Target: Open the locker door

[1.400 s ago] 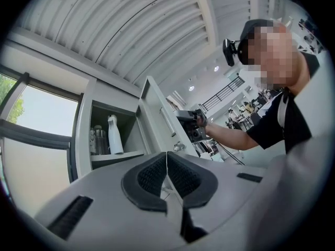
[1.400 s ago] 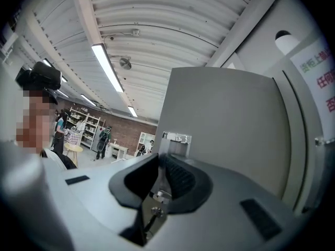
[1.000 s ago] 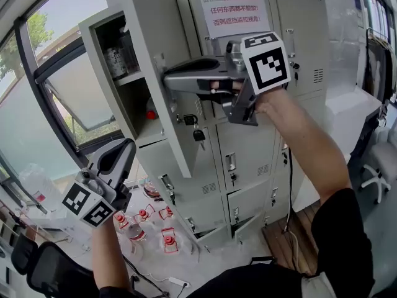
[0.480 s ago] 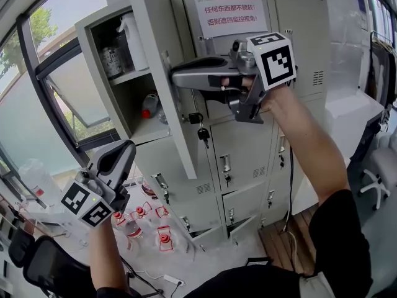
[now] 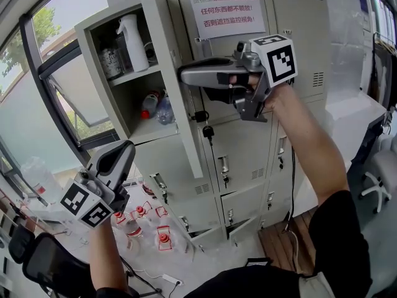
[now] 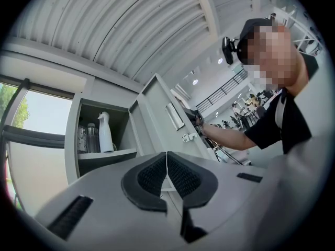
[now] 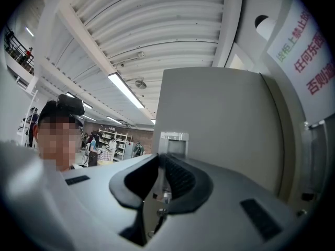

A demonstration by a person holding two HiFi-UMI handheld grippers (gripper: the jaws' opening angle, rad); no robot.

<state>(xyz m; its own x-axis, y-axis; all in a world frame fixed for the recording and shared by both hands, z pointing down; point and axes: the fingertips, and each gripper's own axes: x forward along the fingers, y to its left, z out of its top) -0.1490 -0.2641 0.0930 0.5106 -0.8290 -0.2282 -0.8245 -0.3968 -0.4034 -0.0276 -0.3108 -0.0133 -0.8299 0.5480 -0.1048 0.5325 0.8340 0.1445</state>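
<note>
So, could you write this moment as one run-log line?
task: open door | door: partly open | right gripper: shut on door edge | left gripper: shut, empty

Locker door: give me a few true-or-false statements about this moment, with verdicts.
1. The right gripper is clamped on the edge of the locker door. True.
2. The left gripper grips the door too. False: it hangs low, jaws together and empty.
3. The door is closed. False: it stands open.
4. A white spray bottle stands on the upper shelf inside. True.
5. The paper notice is on the open door. False: it is on the closed door beside it.
</note>
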